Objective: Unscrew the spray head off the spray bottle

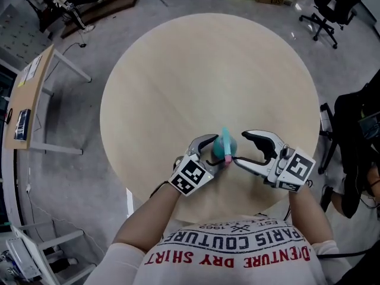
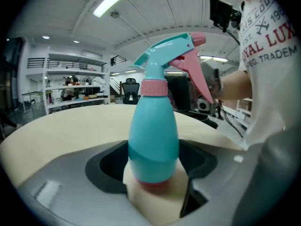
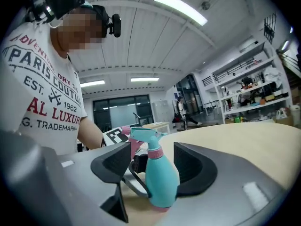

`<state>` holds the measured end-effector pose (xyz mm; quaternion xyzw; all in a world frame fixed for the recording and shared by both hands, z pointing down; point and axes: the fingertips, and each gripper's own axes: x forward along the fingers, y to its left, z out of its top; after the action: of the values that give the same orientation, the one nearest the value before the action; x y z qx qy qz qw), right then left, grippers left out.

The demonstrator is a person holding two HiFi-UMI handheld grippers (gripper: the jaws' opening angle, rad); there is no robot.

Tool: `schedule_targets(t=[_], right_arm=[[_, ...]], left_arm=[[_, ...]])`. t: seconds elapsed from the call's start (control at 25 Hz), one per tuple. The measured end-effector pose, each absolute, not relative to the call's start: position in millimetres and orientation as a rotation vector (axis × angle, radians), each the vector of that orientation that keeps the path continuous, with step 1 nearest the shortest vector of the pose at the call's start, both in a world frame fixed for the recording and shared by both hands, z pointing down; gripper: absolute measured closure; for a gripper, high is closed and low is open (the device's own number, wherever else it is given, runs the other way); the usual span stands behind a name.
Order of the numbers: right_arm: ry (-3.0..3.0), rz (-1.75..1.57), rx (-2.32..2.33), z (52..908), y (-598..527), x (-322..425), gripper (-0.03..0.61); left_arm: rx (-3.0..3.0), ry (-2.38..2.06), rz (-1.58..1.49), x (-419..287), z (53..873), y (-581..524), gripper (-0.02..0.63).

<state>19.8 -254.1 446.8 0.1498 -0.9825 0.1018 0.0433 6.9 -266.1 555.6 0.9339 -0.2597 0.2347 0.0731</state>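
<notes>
While the bottle (image 1: 226, 144) stands upright with its base on the round surface (image 1: 178, 70), close to the edge nearest the person, both claws meet at it from opposite sides. The left claw (image 1: 217, 152) reaches in from the person's left, angled somewhat downward, and its two curved fingers wrap the teal body low down. In the left gripper view the dark pads sit against both flanks of the bottle, so this claw is clenched on it. The right claw (image 1: 240, 148) comes in from the person's right, held nearly level, with its jaws spread wide. In the right gripper view the bottle stands between them, with a plain gap on the side where the trigger (image 3: 126, 142) is, so this claw is released and grips nothing. The spray head (image 2: 171, 51) sits on the neck above a pink collar (image 2: 154, 87), its nozzle pointing away from the person and its pink trigger hanging toward the shirt. The left forearm (image 1: 148, 212) and the right forearm (image 1: 309, 215) both run from the body out over the near rim, converging toward the bottle. Each ends behind a marker cube, the left cube (image 1: 191, 177) facing up and to the left, the right cube (image 1: 295, 171) facing up and to the right.
</notes>
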Motion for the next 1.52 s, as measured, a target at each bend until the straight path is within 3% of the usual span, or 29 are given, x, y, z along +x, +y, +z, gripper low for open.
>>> schedule_targets(t=[0.32, 0.68, 0.88, 1.24, 1.4, 1.52], right_arm=[[-2.838, 0.201, 0.863, 457.0, -253.4, 6.5, 0.301], [-2.738, 0.138, 0.975, 468.2, -263.1, 8.3, 0.443], [-2.781, 0.123, 0.788, 470.4, -260.9, 7.2, 0.448], [-2.815, -0.015, 0.047, 467.3, -241.8, -4.5, 0.449], [-2.852, 0.028, 0.244, 466.0, -251.1, -0.6, 0.441], [-2.904, 0.172, 0.53, 458.2, -256.5, 18.0, 0.397]], left_arm=[[2.612, -1.156, 0.732, 12.7, 555.5, -270.5, 0.282], [2.538, -1.266, 0.714, 19.7, 555.0, -267.5, 0.282], [2.632, -1.141, 0.727, 20.0, 556.5, -265.3, 0.282], [2.98, -0.301, 0.847, 15.3, 553.7, -241.9, 0.284], [2.892, -0.526, 0.702, 12.2, 554.6, -250.9, 0.282], [2.747, -0.858, 0.575, 6.6, 554.4, -261.9, 0.282]])
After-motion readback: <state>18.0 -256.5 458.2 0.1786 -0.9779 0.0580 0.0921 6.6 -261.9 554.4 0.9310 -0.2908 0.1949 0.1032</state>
